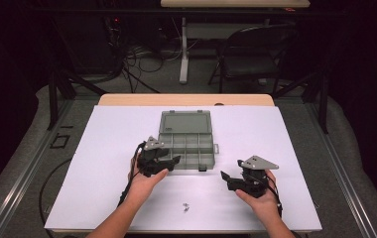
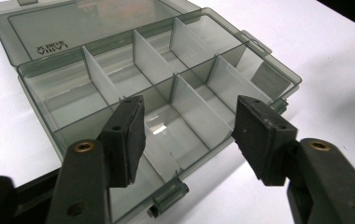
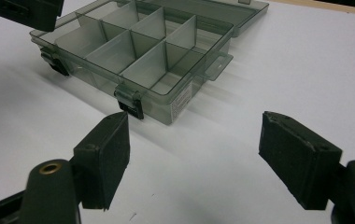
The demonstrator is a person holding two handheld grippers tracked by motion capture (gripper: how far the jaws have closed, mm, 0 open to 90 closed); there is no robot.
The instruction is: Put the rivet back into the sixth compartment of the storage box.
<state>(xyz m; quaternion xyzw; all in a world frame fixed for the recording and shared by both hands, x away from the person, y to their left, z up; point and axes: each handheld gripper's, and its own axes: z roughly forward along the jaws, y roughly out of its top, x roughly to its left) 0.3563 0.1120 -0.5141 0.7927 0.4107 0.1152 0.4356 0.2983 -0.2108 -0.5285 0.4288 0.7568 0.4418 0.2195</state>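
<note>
My left gripper (image 2: 189,135) hangs over the open compartment box (image 1: 186,141), jaws spread, grasping nothing; my right gripper (image 3: 194,158) hovers nearby above the white table (image 1: 285,148), jaws likewise released.

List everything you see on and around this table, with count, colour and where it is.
Organizer box: one, smoky grey clear plastic, table centre, lid open flat behind it, compartments look empty.
Small metal pieces: a few, silvery, on the sheet near the front edge; too small to identify.
White sheet: one, covering the table.
Table: one, light wood, edge showing at the back.
Folding chair: one, dark, on the floor beyond the table.
Cables: a tangle, dark, floor at the back.
Left gripper: one, black, fingers open over the box's front-left compartments.
Right gripper: one, black, fingers open, right of the box.
</note>
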